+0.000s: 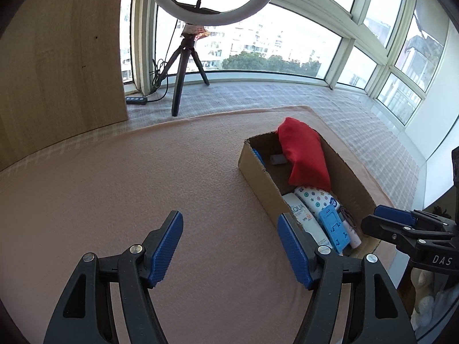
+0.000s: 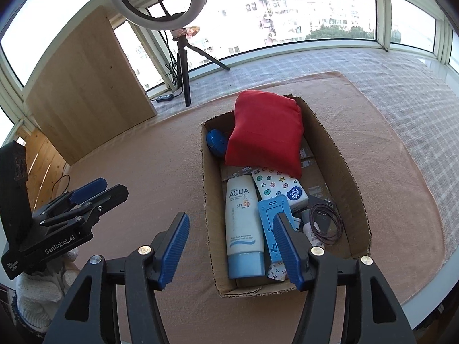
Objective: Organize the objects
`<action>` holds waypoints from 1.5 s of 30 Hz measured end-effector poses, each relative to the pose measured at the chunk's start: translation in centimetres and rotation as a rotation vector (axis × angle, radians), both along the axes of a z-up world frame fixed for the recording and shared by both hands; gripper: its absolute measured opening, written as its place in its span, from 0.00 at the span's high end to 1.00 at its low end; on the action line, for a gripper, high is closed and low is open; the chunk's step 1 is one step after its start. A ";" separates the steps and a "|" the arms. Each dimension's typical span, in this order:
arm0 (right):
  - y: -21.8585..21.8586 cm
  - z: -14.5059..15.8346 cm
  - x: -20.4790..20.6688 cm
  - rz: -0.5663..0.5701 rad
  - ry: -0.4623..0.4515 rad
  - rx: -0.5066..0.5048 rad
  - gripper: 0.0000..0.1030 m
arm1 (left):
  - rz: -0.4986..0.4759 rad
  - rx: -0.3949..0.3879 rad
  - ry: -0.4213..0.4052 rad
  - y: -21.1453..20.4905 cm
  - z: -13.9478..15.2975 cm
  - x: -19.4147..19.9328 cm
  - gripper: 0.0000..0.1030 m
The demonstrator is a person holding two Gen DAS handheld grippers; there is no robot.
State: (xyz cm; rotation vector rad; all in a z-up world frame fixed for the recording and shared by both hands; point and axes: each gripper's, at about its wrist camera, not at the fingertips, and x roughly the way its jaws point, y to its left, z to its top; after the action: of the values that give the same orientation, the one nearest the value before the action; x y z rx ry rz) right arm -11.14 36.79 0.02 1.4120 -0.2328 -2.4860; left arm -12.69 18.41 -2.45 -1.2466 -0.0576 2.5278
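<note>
A cardboard box (image 2: 338, 154) lies on a pink blanket (image 2: 137, 172). Inside are a red pouch (image 2: 265, 134), a white AQUA sunscreen tube (image 2: 242, 223), a patterned tissue pack (image 2: 279, 187), a blue phone stand (image 2: 268, 220), a blue round object (image 2: 215, 142) and dark elastic loops (image 2: 325, 223). My right gripper (image 2: 231, 223) hovers open and empty over the box's near left wall. My left gripper (image 1: 229, 226) stays open and empty above the blanket, left of the box (image 1: 258, 183). The red pouch (image 1: 307, 154) leans on the box's far end.
A ring light on a black tripod (image 2: 183, 66) stands at the back by the windows, its cable and inline switch (image 1: 136, 100) beside it. A wooden board (image 1: 57, 57) leans at the left. A checked cloth (image 2: 401, 94) covers the sill around the blanket.
</note>
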 end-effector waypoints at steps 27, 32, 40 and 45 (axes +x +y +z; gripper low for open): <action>-14.9 1.1 4.7 0.214 0.102 0.096 0.31 | 0.328 -0.071 0.006 -16.7 1.2 9.9 0.20; -17.0 0.7 5.6 0.245 0.118 0.133 0.30 | 0.375 -0.081 -0.004 -18.6 0.8 11.1 0.19; -19.0 0.2 6.2 0.268 0.123 0.151 0.30 | 0.416 -0.101 -0.021 -20.5 0.1 12.0 0.18; -19.5 0.1 6.1 0.269 0.120 0.154 0.29 | 0.429 -0.104 -0.028 -21.3 -0.2 11.8 0.18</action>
State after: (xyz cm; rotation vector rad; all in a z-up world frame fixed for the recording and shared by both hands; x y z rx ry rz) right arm -5.05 17.26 0.13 1.2495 0.1664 -2.3933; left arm -0.85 -2.84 -2.68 -1.4396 -0.2258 2.9057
